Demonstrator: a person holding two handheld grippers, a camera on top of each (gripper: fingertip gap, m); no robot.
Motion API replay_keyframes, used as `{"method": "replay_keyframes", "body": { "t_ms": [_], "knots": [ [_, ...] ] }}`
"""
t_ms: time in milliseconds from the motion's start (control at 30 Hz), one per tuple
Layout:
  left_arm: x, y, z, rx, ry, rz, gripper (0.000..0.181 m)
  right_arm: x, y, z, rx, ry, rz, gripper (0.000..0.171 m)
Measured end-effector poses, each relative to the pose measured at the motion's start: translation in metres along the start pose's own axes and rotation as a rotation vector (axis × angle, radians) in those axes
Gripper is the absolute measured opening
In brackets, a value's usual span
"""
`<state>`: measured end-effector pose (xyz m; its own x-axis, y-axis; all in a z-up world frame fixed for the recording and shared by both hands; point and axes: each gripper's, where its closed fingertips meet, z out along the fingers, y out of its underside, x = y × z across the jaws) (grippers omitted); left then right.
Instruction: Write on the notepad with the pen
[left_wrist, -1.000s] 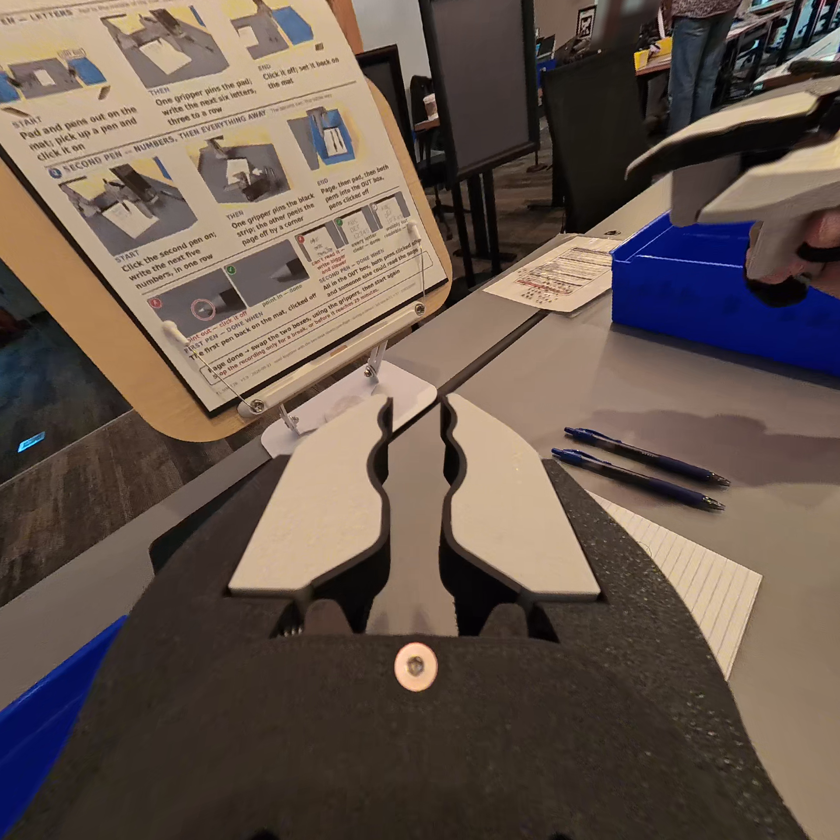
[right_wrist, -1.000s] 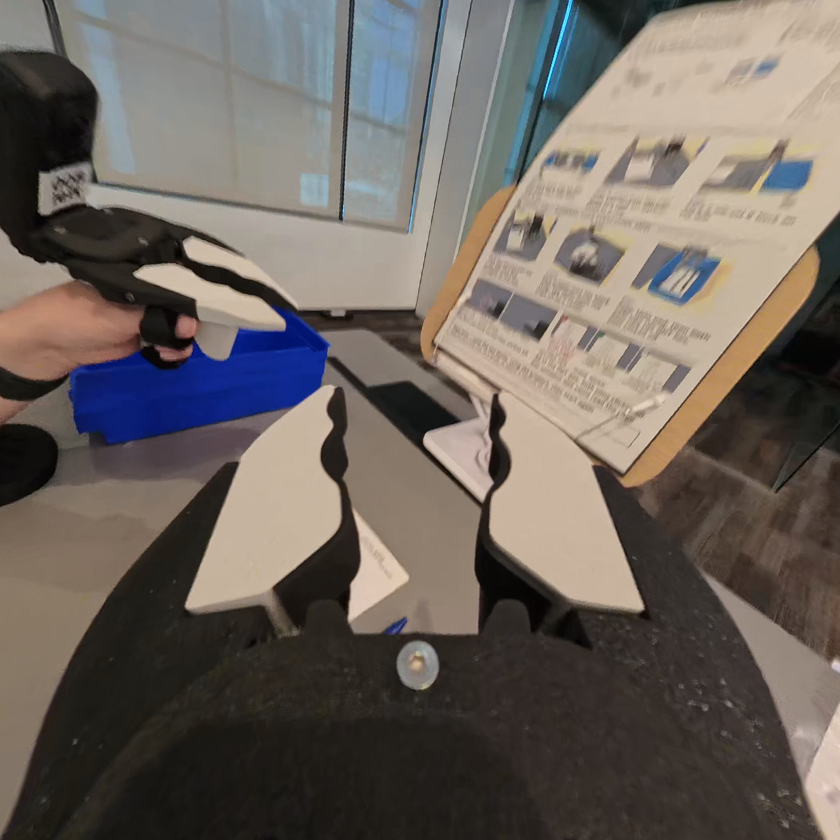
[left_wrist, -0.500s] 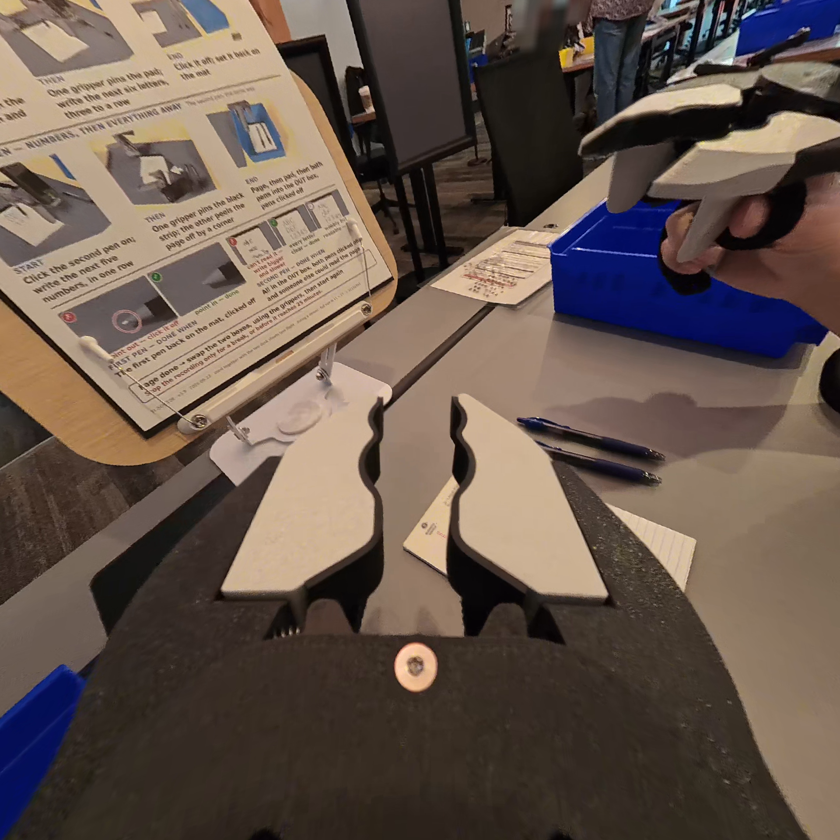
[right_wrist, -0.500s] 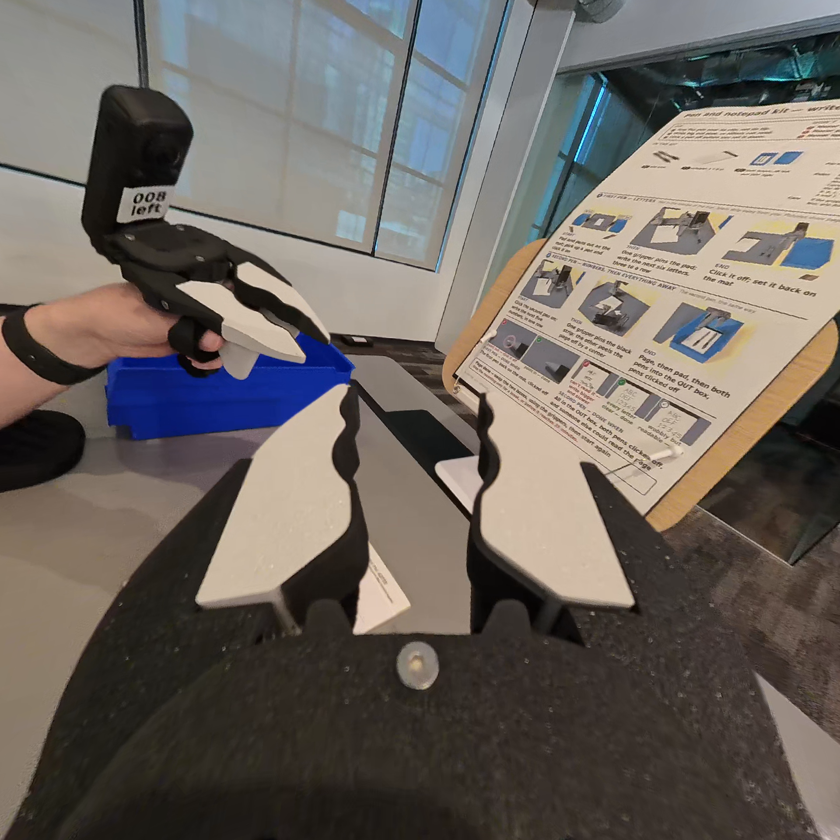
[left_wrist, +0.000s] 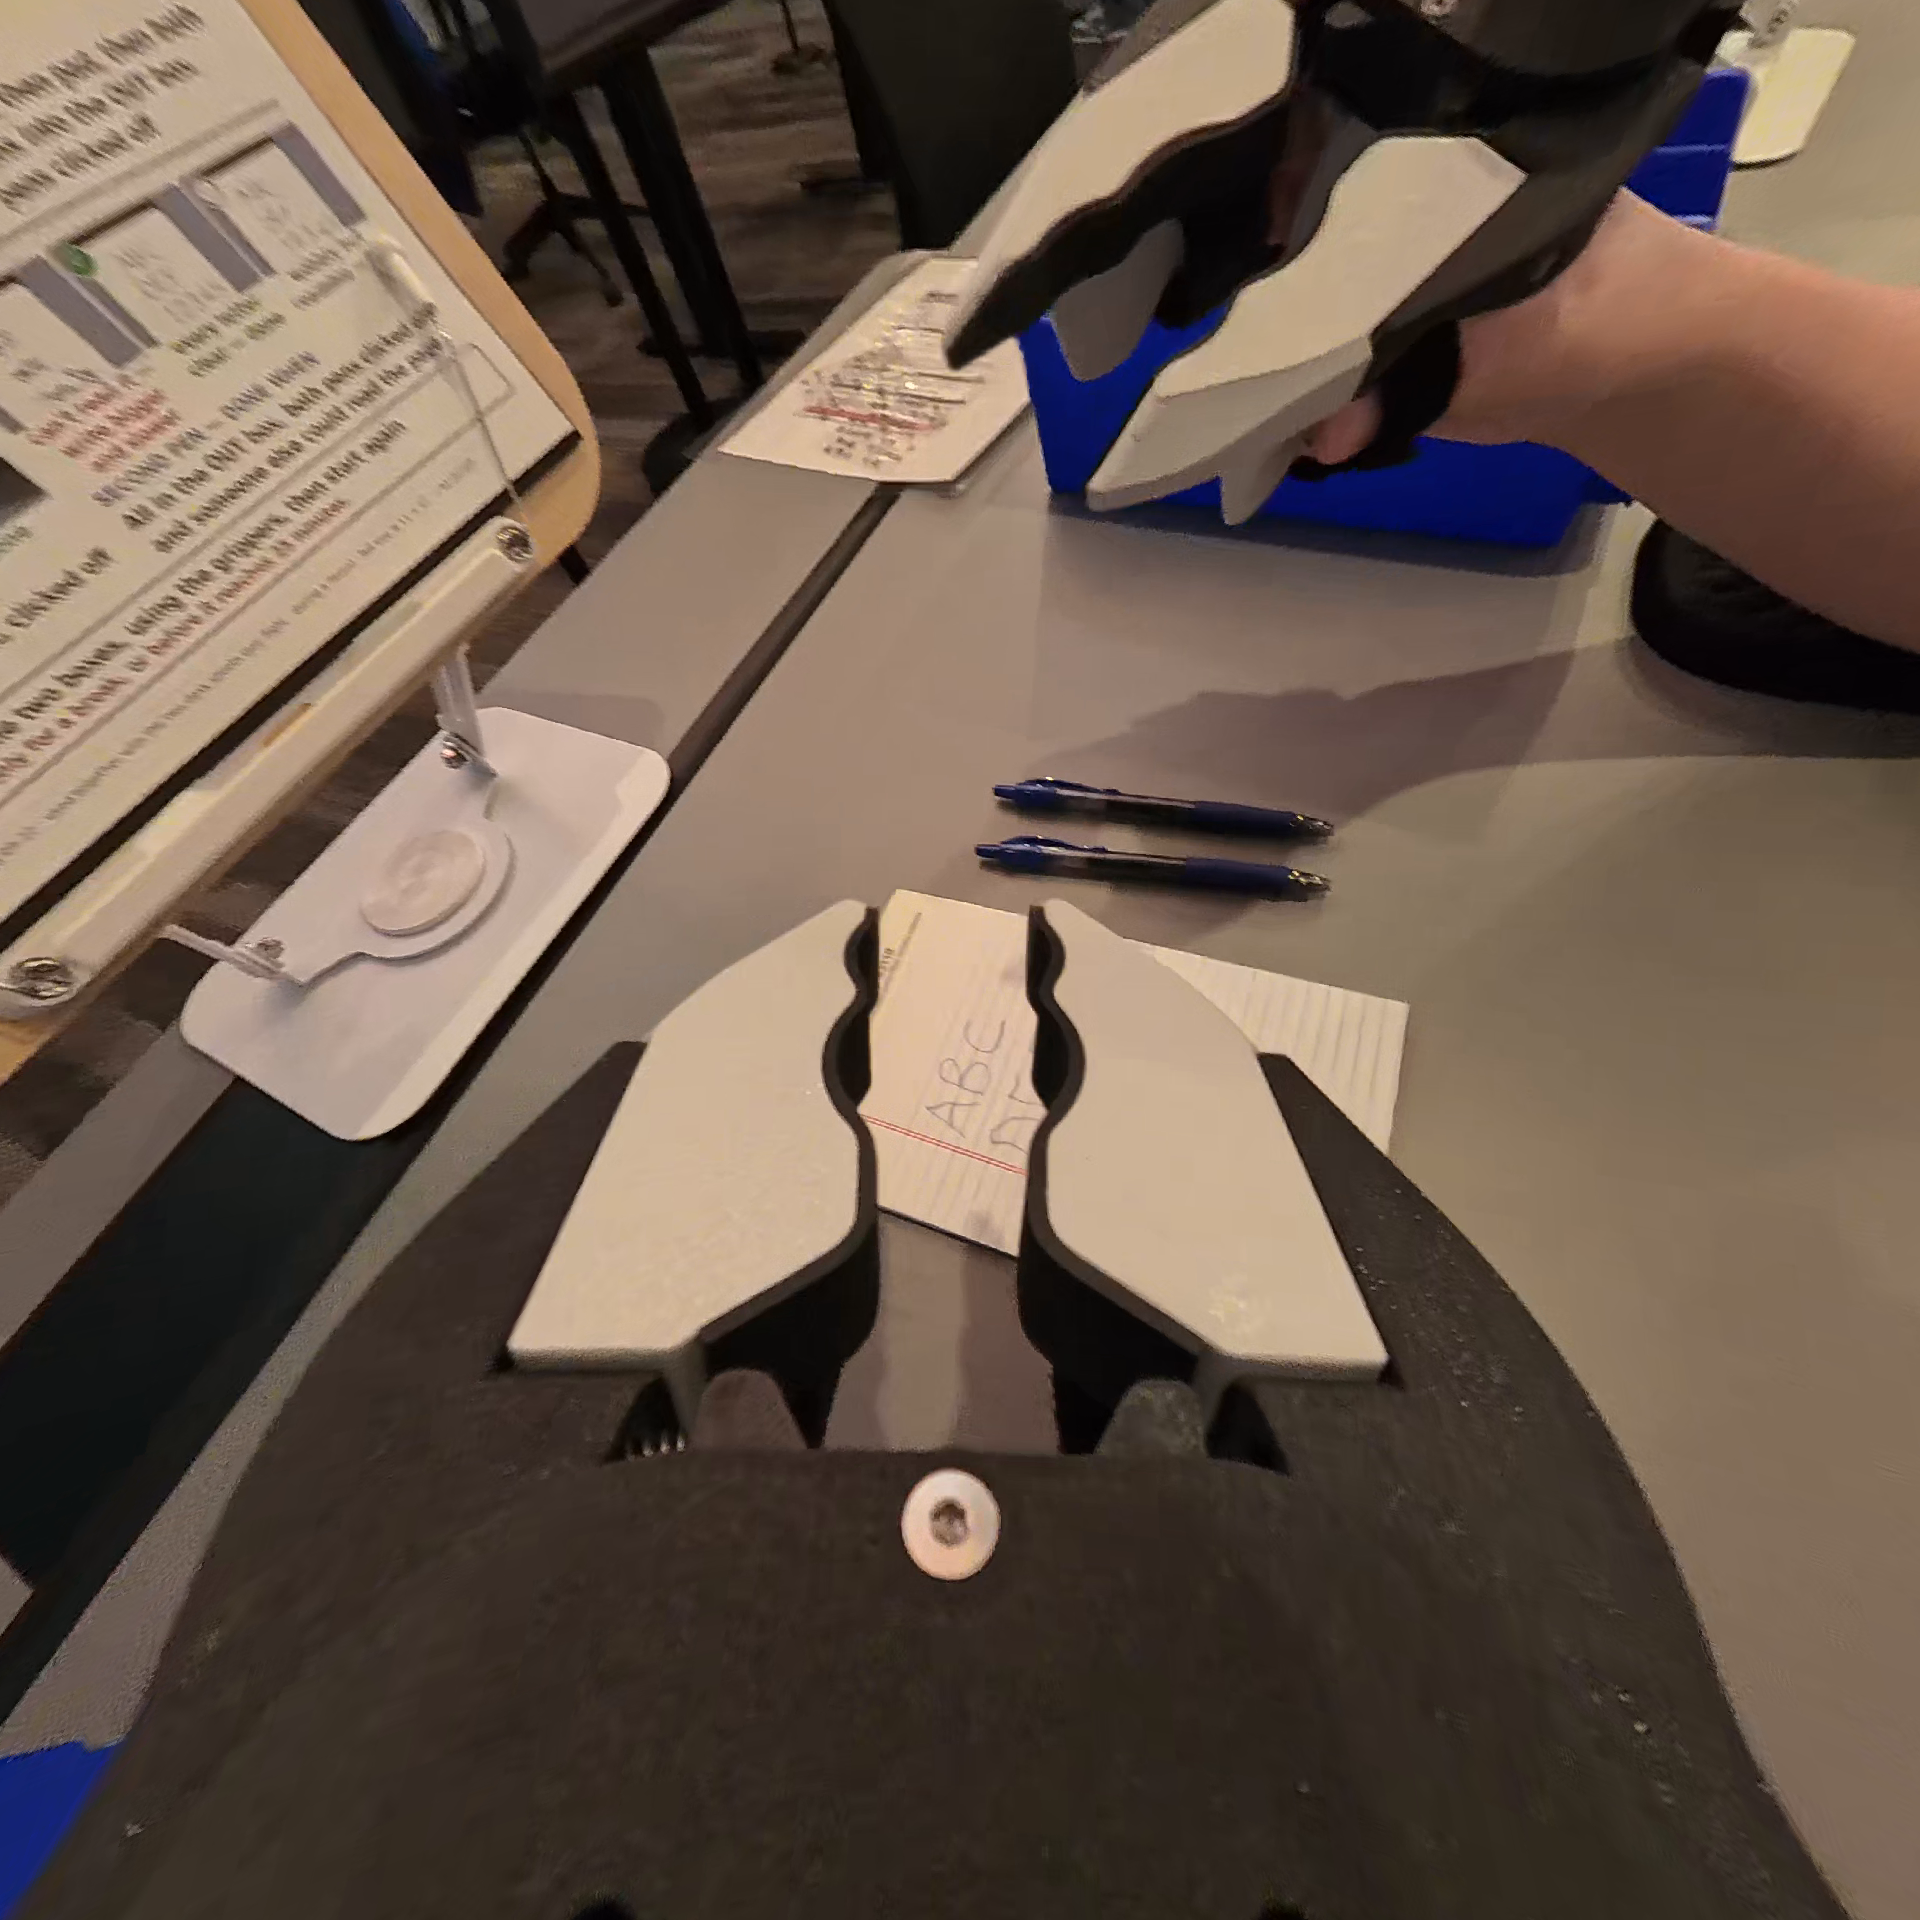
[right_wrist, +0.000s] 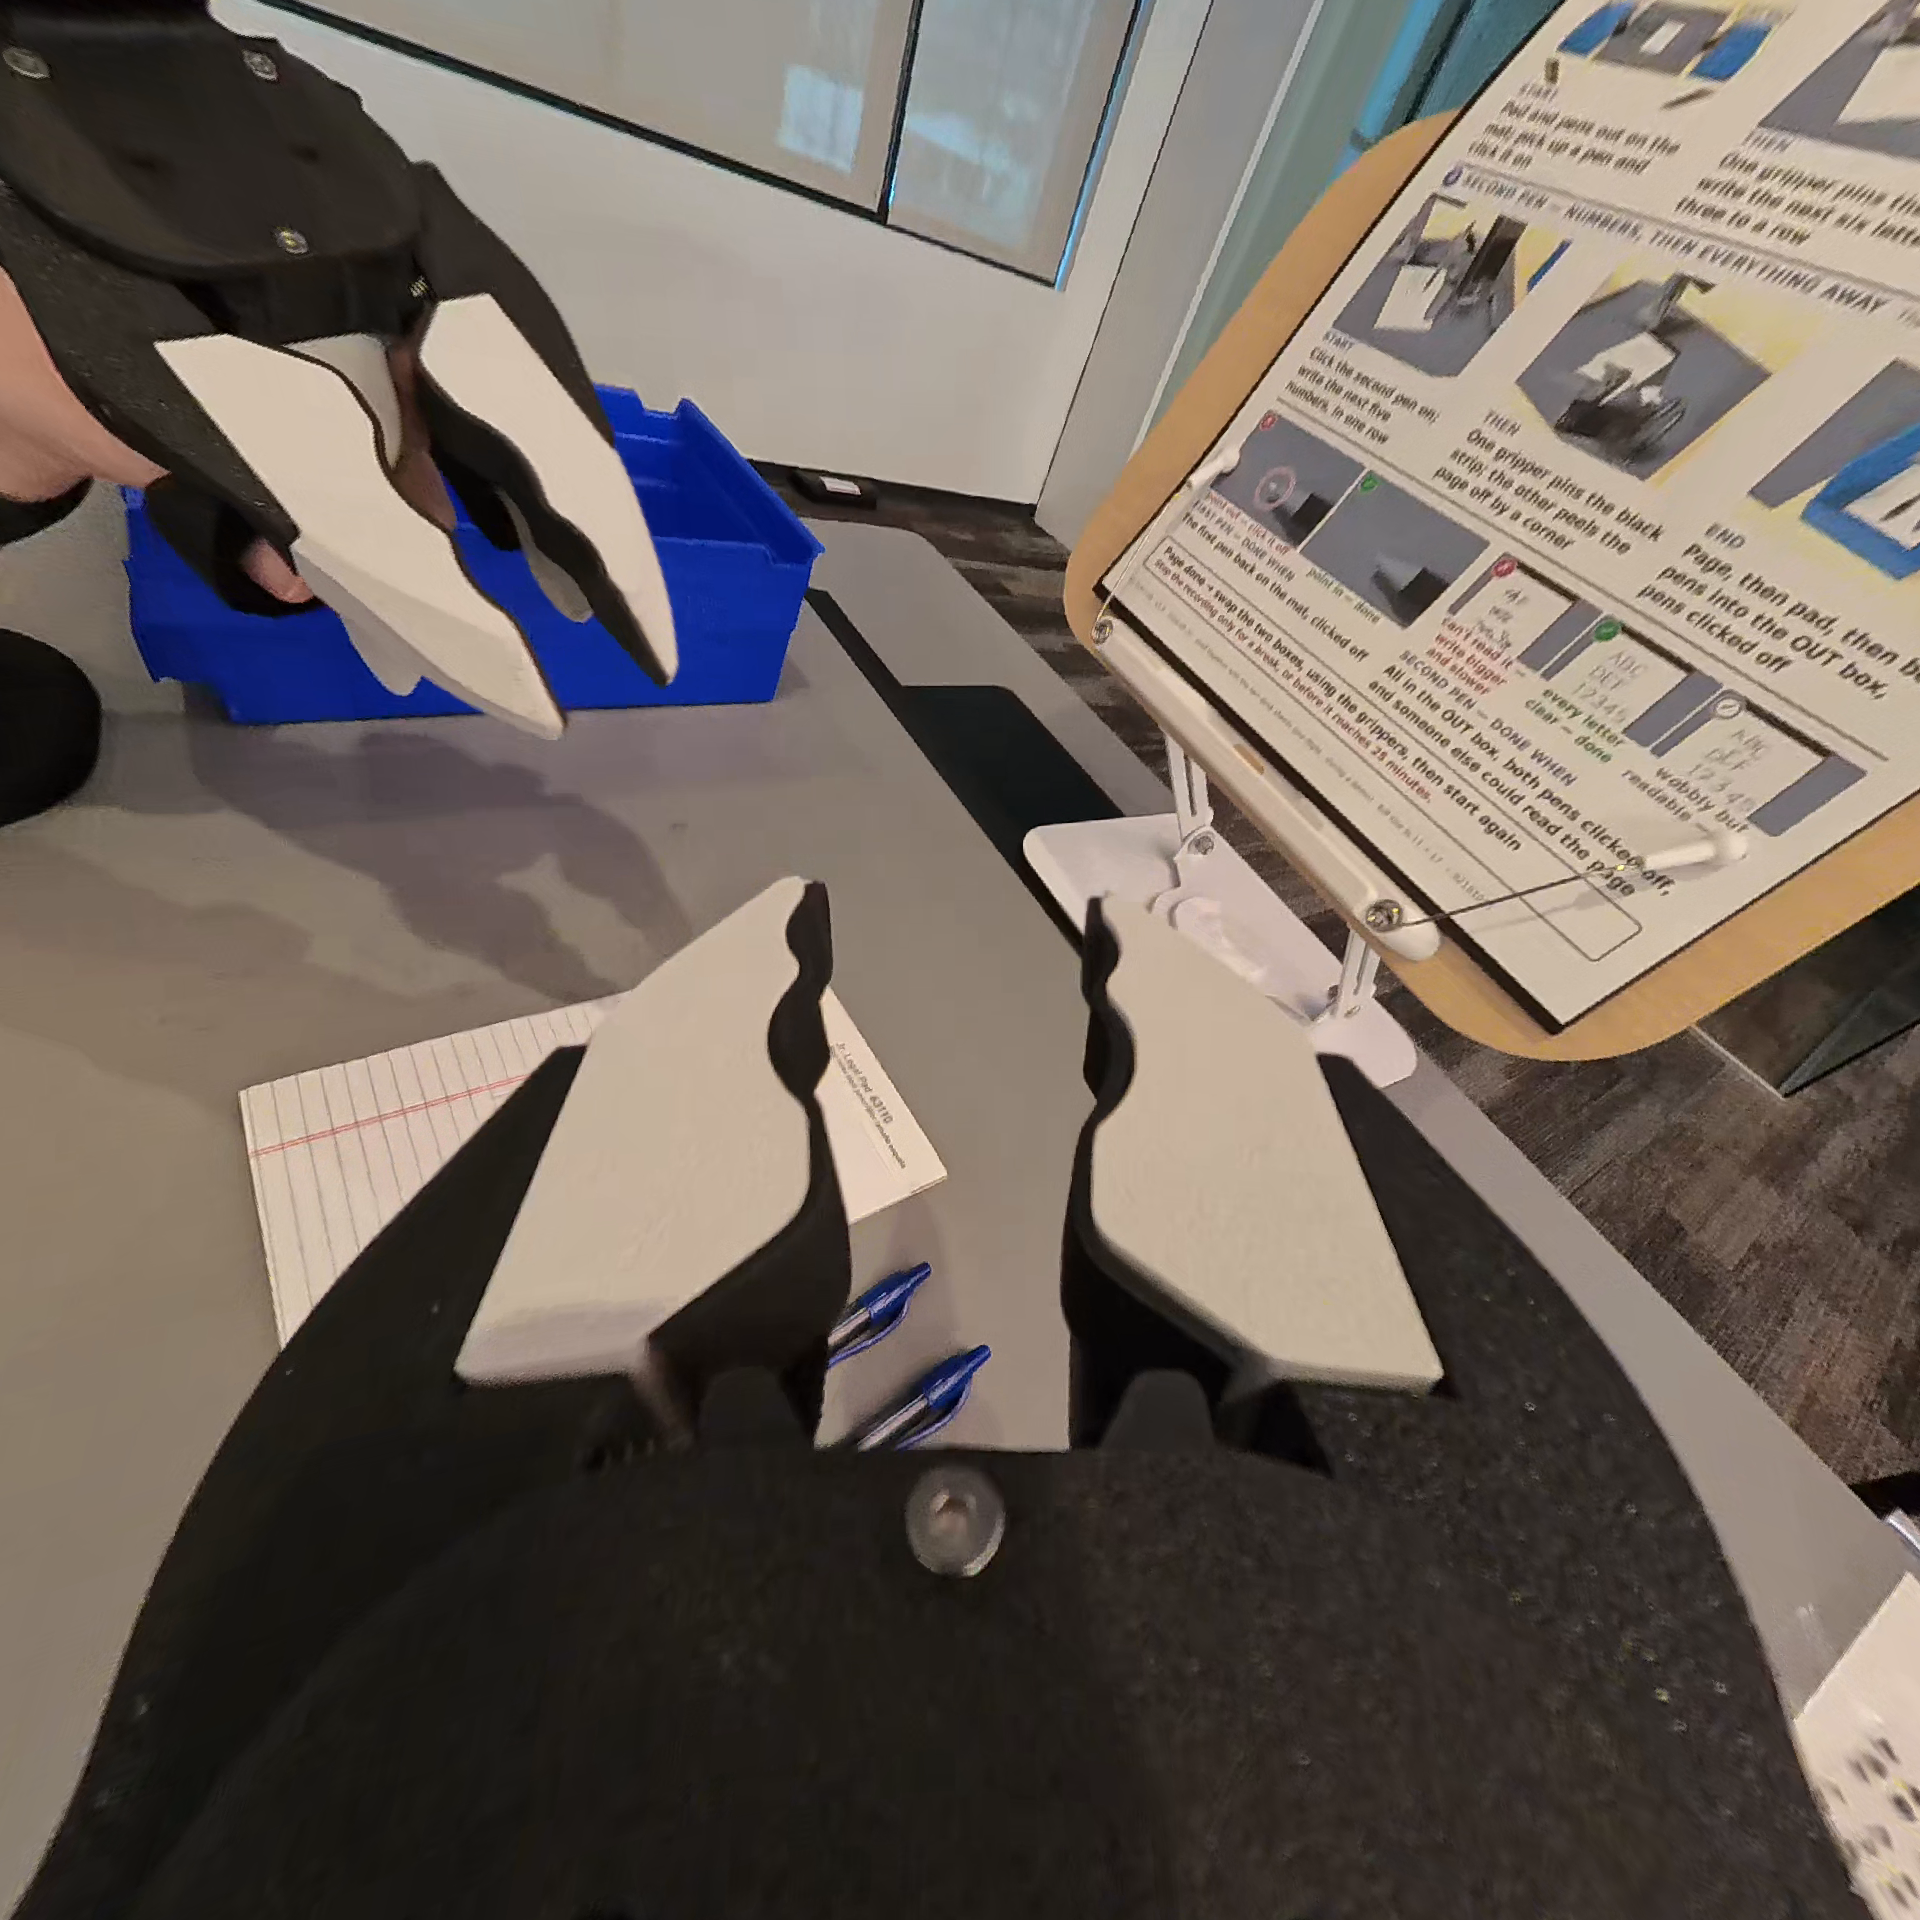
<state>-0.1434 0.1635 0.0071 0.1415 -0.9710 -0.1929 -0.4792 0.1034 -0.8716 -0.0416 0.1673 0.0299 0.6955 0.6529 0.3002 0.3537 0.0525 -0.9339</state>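
Grey tabletop (left_wrist: 1558, 1195) carries, from the left, a printed instruction board (left_wrist: 239, 436) on a white stand, a lined notepad (left_wrist: 956, 1081) bearing handwritten letters, two blue pens (left_wrist: 1153, 808) just beyond it, and a blue bin (left_wrist: 1455, 488). Left gripper (left_wrist: 948, 914) and right gripper (right_wrist: 956, 904) both hover parted, holding nothing.

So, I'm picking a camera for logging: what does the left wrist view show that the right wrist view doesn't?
Only the left wrist view shows handwriting on the notepad and both pens full length. Only the right wrist view shows windows and the left gripper from outside, open and empty. Both share the notepad, pens, instruction board and grey table.
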Motion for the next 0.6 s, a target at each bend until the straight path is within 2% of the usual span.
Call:
{"method": "replay_keyframes", "body": {
  "t_ms": [233, 367, 600],
  "knots": [
    [0.028, 0.023, 0.013, -0.125, 0.156, 0.041, 0.026, 0.002, 0.009, 0.001, -0.028, -0.026, 0.037, 0.045],
    [0.009, 0.031, 0.028, -0.129, 0.025, 0.05, 0.025, -0.002, 0.019, 0.006, -0.076, -0.061, 0.077, 0.045],
    [-0.035, 0.056, 0.055, -0.013, -0.184, -0.163, 0.02, -0.02, 0.034, 0.016, -0.174, -0.149, 0.094, 0.045]
  ]
}}
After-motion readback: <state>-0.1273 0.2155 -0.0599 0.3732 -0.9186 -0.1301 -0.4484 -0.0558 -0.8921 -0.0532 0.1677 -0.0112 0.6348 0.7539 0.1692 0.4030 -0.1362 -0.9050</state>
